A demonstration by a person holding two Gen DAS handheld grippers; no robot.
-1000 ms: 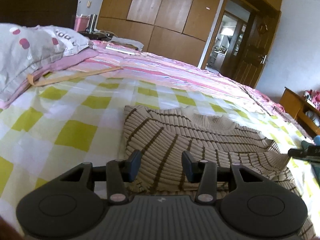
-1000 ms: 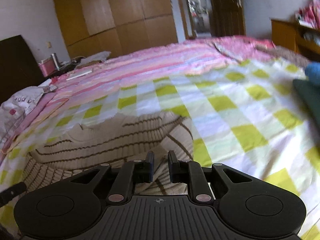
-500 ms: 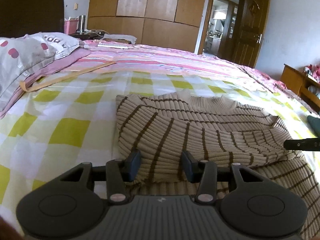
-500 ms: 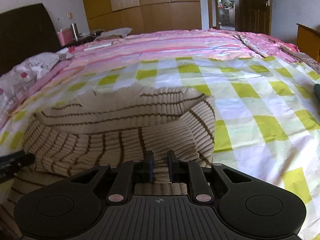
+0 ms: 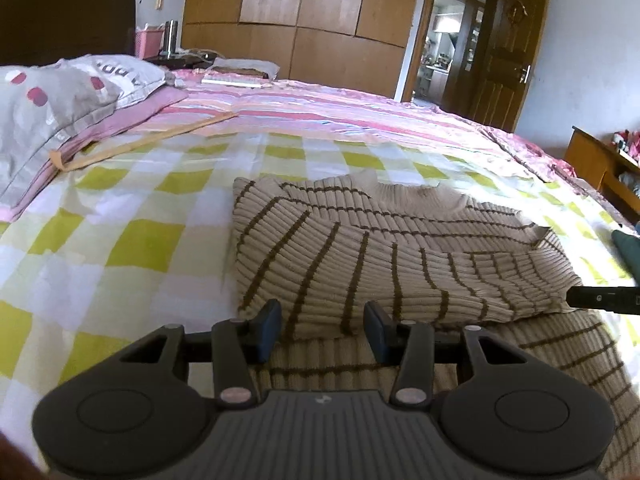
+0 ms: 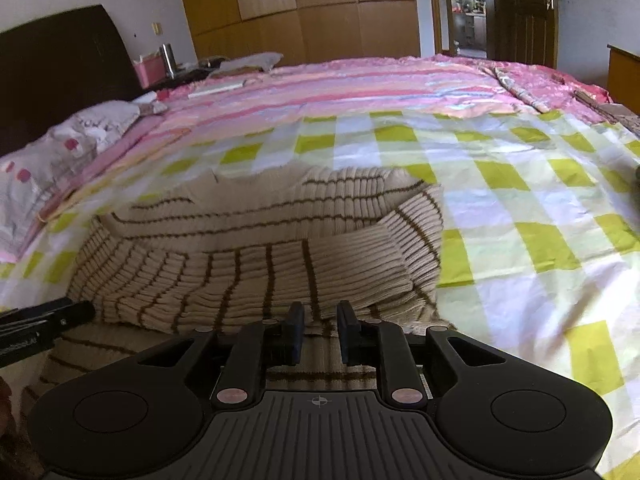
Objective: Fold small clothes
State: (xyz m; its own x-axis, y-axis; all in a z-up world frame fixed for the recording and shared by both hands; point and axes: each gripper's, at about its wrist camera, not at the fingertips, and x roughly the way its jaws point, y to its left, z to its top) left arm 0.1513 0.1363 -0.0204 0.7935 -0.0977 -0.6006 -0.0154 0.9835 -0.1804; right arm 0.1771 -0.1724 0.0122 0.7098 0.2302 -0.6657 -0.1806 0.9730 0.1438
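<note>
A: What lies on the bed?

B: A beige ribbed knit sweater with thin brown stripes (image 5: 360,256) sits at the centre of a yellow-and-white checked bedsheet (image 5: 132,248), its sleeves folded across the body and its collar at 12 o'clock.

A: How would it handle?

B: Soft, light and stretchy by the look of it; the thick knit should bend in bulky rolls, not crisp creases. The hem corners nearest the cameras seem the best hold for doubling it upward.

A: And the tools?

B: The left gripper (image 5: 323,330) hovers at 6 o'clock over the lower body, jaws wide apart and empty. The right gripper (image 6: 319,330) stands narrowly parted, gripping nothing visible.

A: Beyond that?

B: A grey spotted pillow (image 5: 44,104) at 10 o'clock, a pink striped quilt (image 5: 328,112) at 12.
</note>
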